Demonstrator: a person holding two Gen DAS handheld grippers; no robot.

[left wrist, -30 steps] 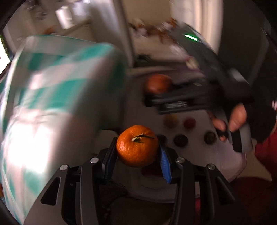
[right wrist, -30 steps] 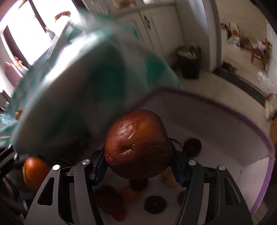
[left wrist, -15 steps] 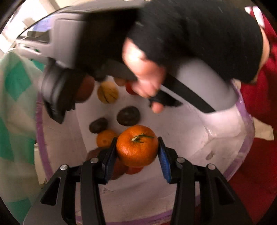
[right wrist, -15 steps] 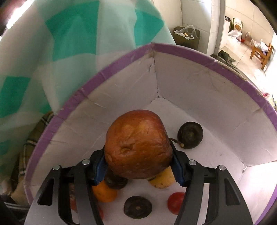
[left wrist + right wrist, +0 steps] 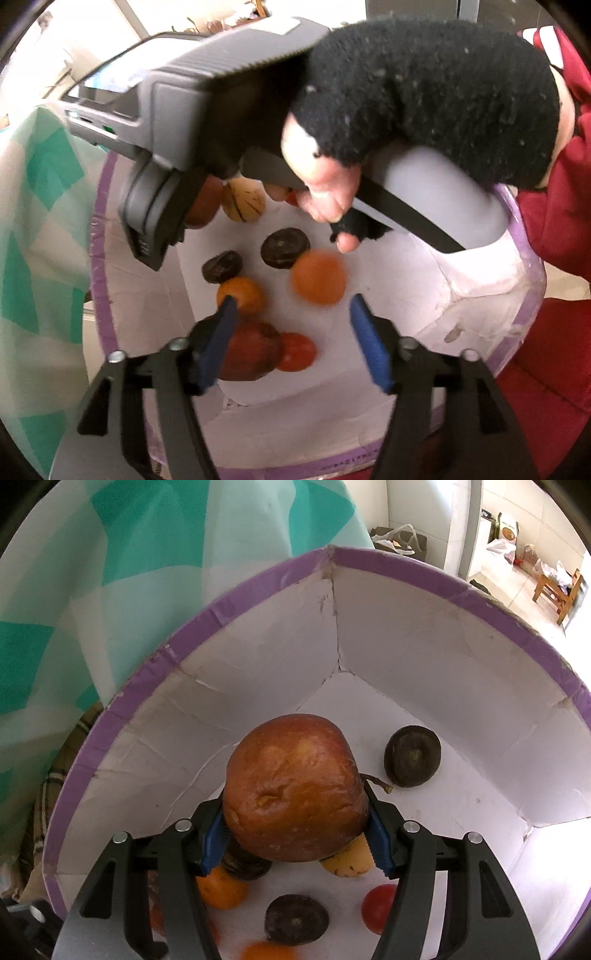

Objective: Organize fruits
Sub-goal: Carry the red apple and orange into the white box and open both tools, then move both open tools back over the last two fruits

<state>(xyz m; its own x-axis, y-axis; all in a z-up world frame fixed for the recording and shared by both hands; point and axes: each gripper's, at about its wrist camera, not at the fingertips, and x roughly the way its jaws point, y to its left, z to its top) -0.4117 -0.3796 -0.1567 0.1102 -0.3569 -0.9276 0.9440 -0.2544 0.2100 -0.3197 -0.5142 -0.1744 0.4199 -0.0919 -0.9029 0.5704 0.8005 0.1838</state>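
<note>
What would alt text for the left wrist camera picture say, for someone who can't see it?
The left gripper is opening above a white box with a purple rim, and a blurred orange fruit is free between its blue pads. Other fruits lie on the box floor, two of them dark. Above, a black-gloved hand holds the right gripper with a reddish-brown fruit.

Teal-checked cloth (image 5: 110, 572) — wooden stool (image 5: 559, 589), bin (image 5: 400, 541)

Clearance inside the purple-rimmed box (image 5: 424, 572)

Open white floor (image 5: 399, 291) at right wall; left and middle crowded by scattered fruits (image 5: 243, 295). Overhead access partly blocked by right gripper (image 5: 297, 836) clamping a brown apple (image 5: 295, 790) and the gloved hand (image 5: 424, 92). Checked cloth (image 5: 110, 572) overhanging far rim.
</note>
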